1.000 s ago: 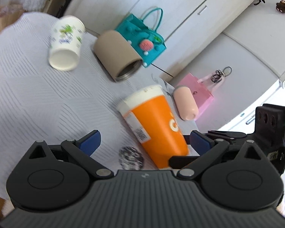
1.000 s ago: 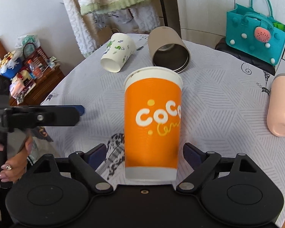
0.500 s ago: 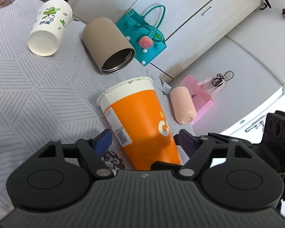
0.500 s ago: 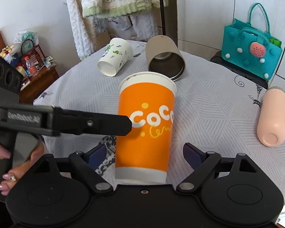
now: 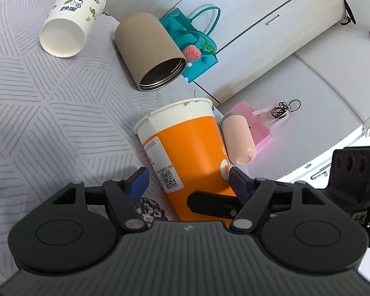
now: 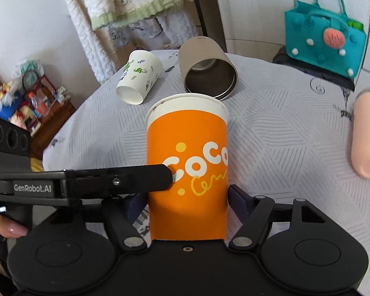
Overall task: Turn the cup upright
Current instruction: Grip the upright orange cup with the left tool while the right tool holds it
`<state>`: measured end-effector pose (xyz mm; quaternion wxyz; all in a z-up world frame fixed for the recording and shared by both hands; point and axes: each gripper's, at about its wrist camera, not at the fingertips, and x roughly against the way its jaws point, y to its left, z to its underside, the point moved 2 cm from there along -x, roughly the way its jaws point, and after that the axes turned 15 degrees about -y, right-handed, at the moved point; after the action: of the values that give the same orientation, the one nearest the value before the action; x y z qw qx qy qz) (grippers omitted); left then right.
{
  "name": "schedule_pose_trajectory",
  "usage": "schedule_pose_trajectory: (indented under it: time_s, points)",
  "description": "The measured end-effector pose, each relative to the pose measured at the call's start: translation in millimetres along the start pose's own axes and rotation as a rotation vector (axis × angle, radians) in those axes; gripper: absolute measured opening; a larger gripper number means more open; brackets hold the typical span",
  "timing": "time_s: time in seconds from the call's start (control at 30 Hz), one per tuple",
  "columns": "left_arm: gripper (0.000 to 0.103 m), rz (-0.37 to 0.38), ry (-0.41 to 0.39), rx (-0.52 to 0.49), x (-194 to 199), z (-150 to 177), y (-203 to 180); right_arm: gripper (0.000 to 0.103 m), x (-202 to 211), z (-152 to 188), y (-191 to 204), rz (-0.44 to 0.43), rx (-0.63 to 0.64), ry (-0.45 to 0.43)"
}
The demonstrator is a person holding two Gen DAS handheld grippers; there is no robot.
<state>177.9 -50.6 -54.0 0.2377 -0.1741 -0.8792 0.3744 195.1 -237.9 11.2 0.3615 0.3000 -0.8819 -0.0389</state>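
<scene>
An orange paper cup [image 6: 187, 172] with a white rim stands upright on the grey patterned tablecloth [image 6: 271, 128]. My right gripper [image 6: 187, 203] is shut on the cup's lower body, its blue pads against both sides. My left gripper [image 5: 188, 182] straddles the same cup [image 5: 192, 148] from the side; its right pad touches the cup and its left pad stands slightly off. One left finger [image 6: 116, 180] reaches in from the left in the right wrist view and touches the cup's wall.
A white paper cup with green print [image 5: 71, 22] and a tan metal tumbler [image 5: 150, 51] lie on their sides behind the orange cup. A pink bottle [image 5: 238, 138] lies to its right. A teal bag [image 6: 325, 42] and a pink bag [image 5: 256, 125] are off the table.
My left gripper has moved in from the left and narrowed around the orange cup. My right gripper's pads have closed from clear of the cup onto its sides.
</scene>
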Motion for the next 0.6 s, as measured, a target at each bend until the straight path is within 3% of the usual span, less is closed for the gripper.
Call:
schedule_pose_trajectory:
  time_s: [0.3,0.47,0.6]
  points:
    - [0.072,0.043,0.036,-0.025,-6.5,-1.0,-3.9,0.075,9.3,4.7,2.8,-0.004,-0.014,-0.033]
    - [0.075,0.075,0.063,-0.117,-3.0,1.2,-9.3,0.074,16.0,15.4,-1.0,-0.036,-0.06,-0.066]
    - [0.079,0.085,0.075,-0.129,-1.4,2.2,-9.5,0.074,22.6,21.8,0.5,-0.054,-0.057,-0.092]
